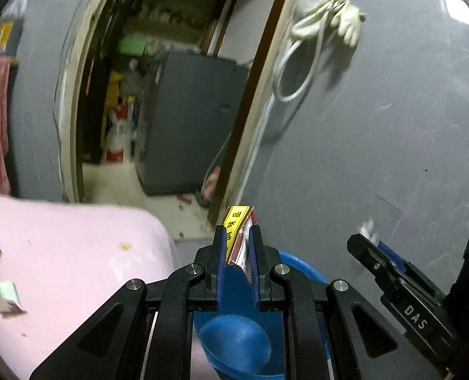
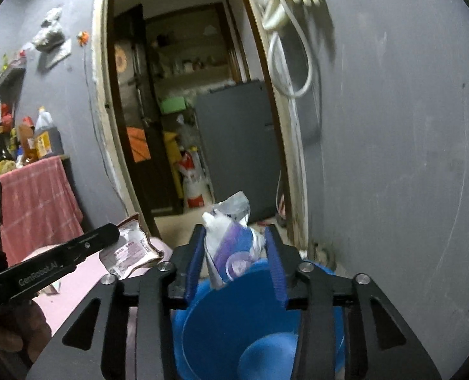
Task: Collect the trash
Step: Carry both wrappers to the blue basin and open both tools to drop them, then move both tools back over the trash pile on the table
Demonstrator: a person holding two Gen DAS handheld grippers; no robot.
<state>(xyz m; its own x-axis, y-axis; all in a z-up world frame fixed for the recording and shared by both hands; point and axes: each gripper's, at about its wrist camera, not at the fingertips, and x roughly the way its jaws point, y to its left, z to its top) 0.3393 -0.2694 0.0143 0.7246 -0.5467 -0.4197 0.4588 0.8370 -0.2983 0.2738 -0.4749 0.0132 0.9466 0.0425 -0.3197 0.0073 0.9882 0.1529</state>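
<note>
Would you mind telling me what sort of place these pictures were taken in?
Most likely a lived-in home, at a doorway into a kitchen or storage room: a grey fridge-like cabinet beyond the door frame, bottles on a cloth-covered stand, and a blue bucket below.

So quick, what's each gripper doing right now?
Left gripper: shut on a flat snack wrapper.
Right gripper: jaws parted, a crumpled white-purple wrapper loose between them.

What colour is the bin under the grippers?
Blue. The bin shows best in the right wrist view.
</note>
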